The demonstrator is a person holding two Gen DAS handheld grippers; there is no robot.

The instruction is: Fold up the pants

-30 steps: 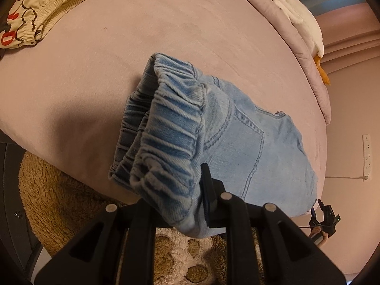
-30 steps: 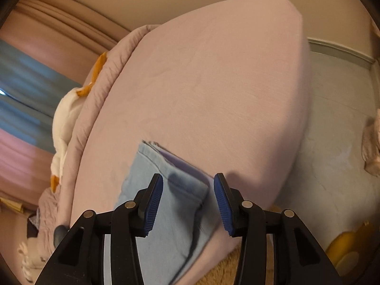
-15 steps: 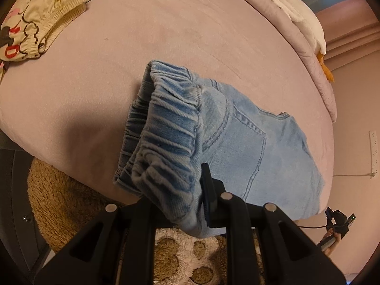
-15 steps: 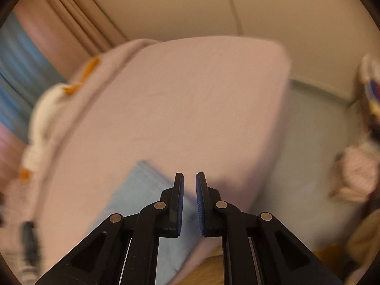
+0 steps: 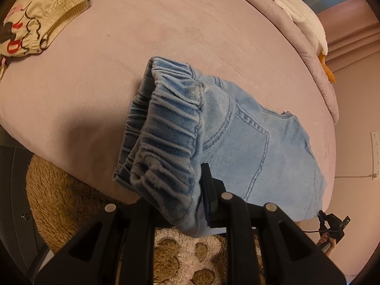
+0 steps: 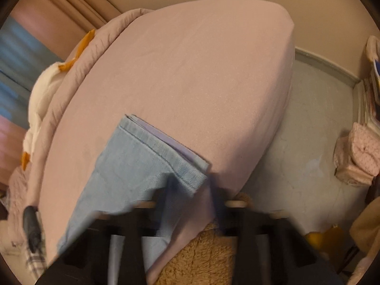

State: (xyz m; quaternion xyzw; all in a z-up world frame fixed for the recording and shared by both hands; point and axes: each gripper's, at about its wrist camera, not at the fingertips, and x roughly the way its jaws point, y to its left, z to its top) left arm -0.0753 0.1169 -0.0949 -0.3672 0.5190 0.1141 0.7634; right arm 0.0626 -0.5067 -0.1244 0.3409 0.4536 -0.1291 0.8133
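Light blue denim pants [image 5: 239, 147] lie on the pink bed [image 5: 142, 42], near its front edge. My left gripper [image 5: 180, 201] is shut on the gathered elastic waistband [image 5: 166, 130] and holds it lifted off the bed. In the right wrist view the pant leg hems [image 6: 152, 147] lie flat on the bed. My right gripper [image 6: 192, 190] is blurred by motion just over the hem corner, its jaws apart with the denim edge between them.
A cream printed garment [image 5: 35, 21] lies at the bed's far left corner. A white plush goose [image 5: 301, 16] lies along the far right edge. A brown fuzzy rug [image 5: 66, 201] lies below the bed. Folded pink clothes [image 6: 358, 163] sit on the floor.
My right gripper closed half a second ago while swinging away, then returned over the hem corner with its jaws apart. My left gripper kept its hold on the waistband with little movement.
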